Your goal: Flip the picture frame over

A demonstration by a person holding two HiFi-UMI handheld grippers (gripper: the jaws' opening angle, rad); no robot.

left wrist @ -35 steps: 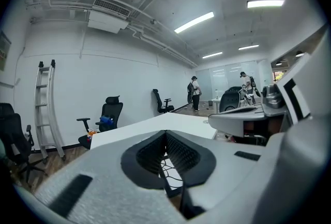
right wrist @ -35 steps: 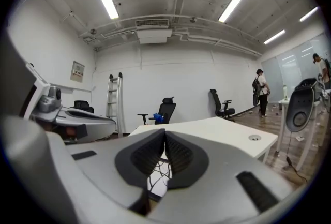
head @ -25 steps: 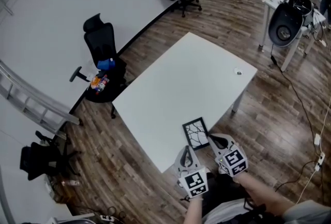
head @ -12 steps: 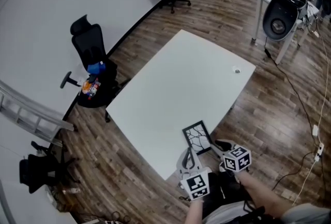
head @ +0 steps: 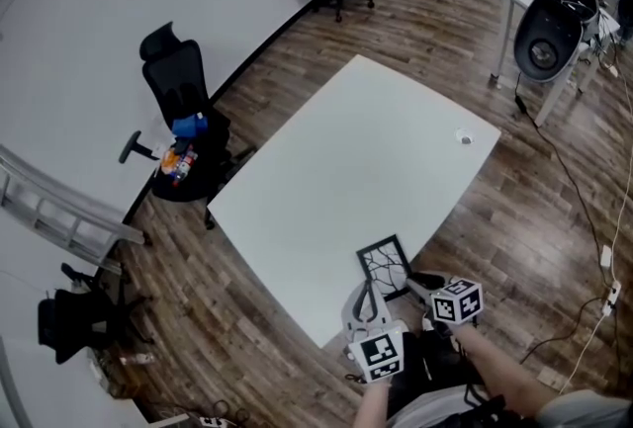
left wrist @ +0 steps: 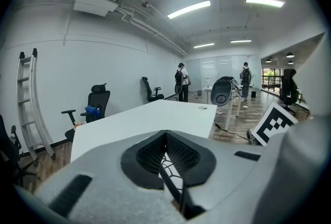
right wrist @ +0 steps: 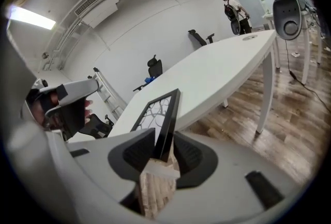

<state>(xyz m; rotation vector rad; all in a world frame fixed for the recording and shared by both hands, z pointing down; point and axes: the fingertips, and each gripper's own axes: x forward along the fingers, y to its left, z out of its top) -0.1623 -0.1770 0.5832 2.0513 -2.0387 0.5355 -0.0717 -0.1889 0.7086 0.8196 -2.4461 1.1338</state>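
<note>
- Black-rimmed rectangular picture frame lies at 6 o'clock edge of white table.
- Left gripper jaws shut; right gripper jaws just opened wide, frame edge between.
- Risk: unclamped frame slides off onto wooden floor.

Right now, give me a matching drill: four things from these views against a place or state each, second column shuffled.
1 left gripper
2 right gripper
3 picture frame
4 black office chair

A beside the wall
B jaws together
C at the white table's near edge
D picture frame's edge between its jaws

Pairs: 1-B, 2-D, 3-C, 4-A. The right gripper's jaws have just been opening.
</note>
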